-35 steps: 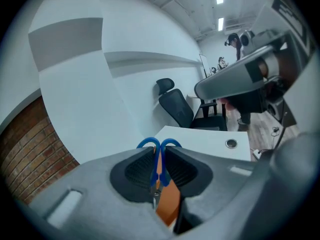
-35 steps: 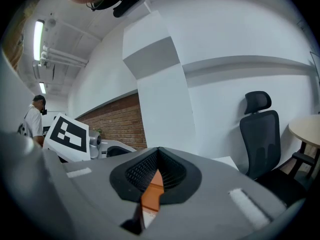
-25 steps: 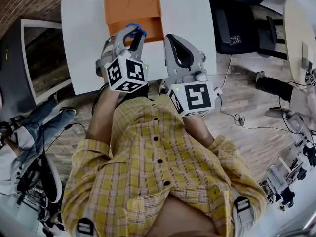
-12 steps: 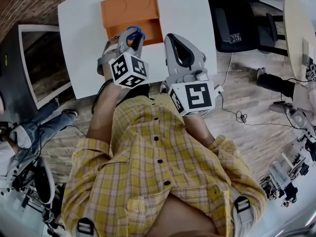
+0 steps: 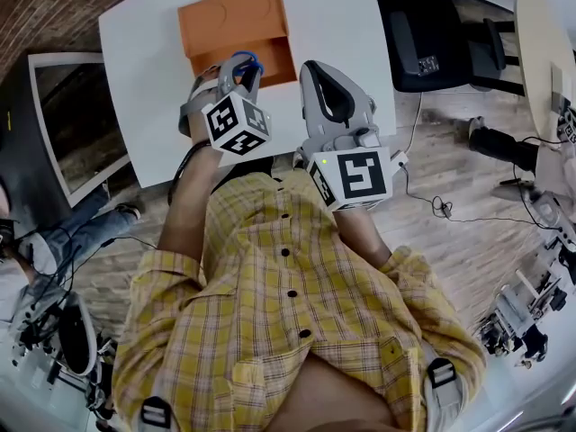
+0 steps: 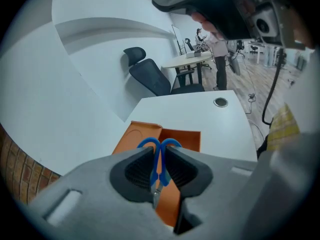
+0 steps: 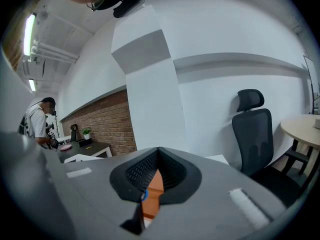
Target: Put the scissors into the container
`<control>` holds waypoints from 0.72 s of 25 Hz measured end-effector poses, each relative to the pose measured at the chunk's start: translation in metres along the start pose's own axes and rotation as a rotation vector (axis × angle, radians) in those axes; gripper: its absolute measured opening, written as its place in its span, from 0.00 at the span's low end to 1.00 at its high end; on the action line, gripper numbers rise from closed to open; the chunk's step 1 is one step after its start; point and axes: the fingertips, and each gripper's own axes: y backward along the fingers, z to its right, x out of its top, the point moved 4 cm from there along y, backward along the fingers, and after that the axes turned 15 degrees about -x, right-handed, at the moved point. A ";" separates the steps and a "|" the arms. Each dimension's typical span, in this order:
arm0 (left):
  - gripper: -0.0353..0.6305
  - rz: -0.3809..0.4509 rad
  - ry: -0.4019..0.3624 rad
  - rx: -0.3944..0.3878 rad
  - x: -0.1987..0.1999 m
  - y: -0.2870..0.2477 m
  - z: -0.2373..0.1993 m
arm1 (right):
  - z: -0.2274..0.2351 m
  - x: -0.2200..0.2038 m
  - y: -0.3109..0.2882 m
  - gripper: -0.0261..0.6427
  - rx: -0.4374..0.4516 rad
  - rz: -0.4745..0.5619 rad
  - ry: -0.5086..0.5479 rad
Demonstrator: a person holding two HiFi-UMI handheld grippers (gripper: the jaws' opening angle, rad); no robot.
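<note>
Your left gripper (image 6: 159,156) is clamped narrow on the scissors (image 6: 160,151), gripping them at the blue handles with the loops pointing forward past the jaw tips. The scissors are held in the air over the near part of the orange container (image 5: 229,21), which sits on the white table (image 5: 337,16). Your right gripper (image 7: 158,154) is beside the left one at the table's near edge, its jaws together at the tips with nothing between them.

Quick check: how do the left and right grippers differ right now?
The left gripper is shut on the scissors; the right gripper is shut on nothing. The left hangs over the orange container's near edge; the right sits over bare white table beside it. Both point forward, side by side.
</note>
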 end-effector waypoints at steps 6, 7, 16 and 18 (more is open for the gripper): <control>0.17 -0.044 -0.032 -0.038 -0.006 -0.018 0.000 | 0.001 -0.002 -0.007 0.05 -0.013 -0.006 0.006; 0.17 -0.051 -0.037 -0.044 -0.008 -0.021 0.000 | 0.001 -0.003 -0.009 0.05 -0.015 -0.007 0.006; 0.17 -0.093 -0.058 -0.090 -0.018 -0.041 0.002 | 0.004 -0.006 -0.012 0.05 -0.027 -0.018 0.006; 0.17 -0.100 -0.064 -0.095 -0.019 -0.045 0.002 | 0.004 -0.005 -0.013 0.05 -0.028 -0.018 0.011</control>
